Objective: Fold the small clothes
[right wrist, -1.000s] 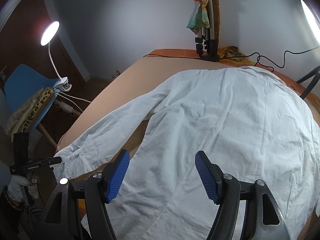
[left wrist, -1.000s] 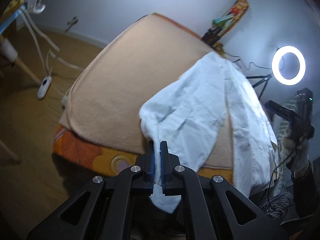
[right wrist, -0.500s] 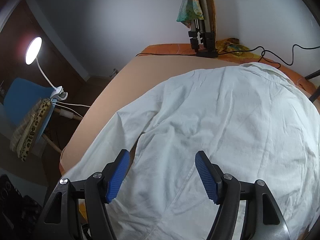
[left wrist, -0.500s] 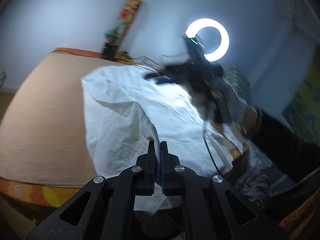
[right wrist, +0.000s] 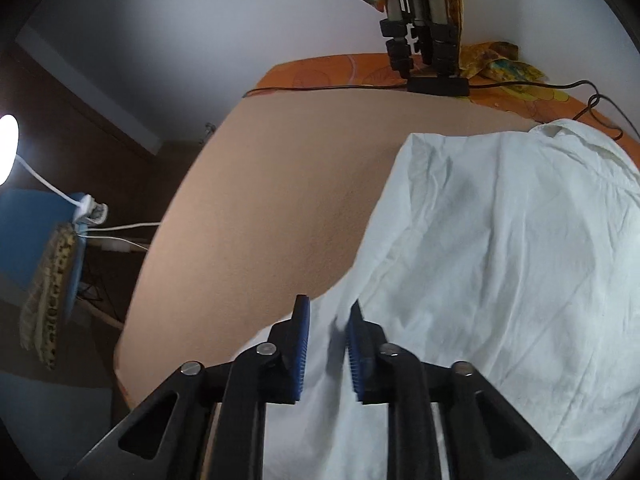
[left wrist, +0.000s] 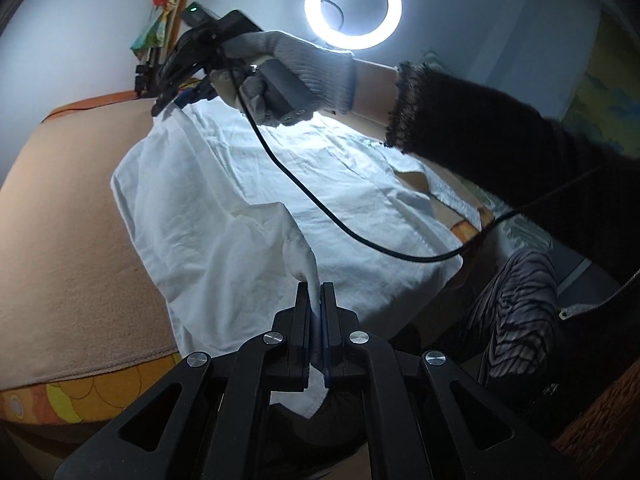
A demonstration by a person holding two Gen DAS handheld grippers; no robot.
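Observation:
A white long-sleeved shirt [left wrist: 248, 200] lies on a peach-covered bed [left wrist: 60, 220]. My left gripper [left wrist: 315, 292] is shut on the shirt's sleeve end, which is drawn across the shirt's body toward the near edge. In the left wrist view my right gripper [left wrist: 168, 96] shows far off, held by a gloved hand over the shirt's far end. In the right wrist view the right gripper [right wrist: 326, 320] is partly open, its blue pads [right wrist: 302, 340] straddling a raised fold of the shirt [right wrist: 500, 240] without pinching it.
A ring light [left wrist: 353, 9] glows behind the bed. A tripod [right wrist: 424, 36] and black cables [right wrist: 540, 88] sit at the bed's far edge. A blue chair [right wrist: 36, 232] with a clip lamp stands left. The person's arm and a cable [left wrist: 320, 208] cross over the shirt.
My left gripper carried the sleeve from the bed's left side across the shirt's body. My right gripper moved toward the shirt's left edge and narrowed its jaws around a fold.

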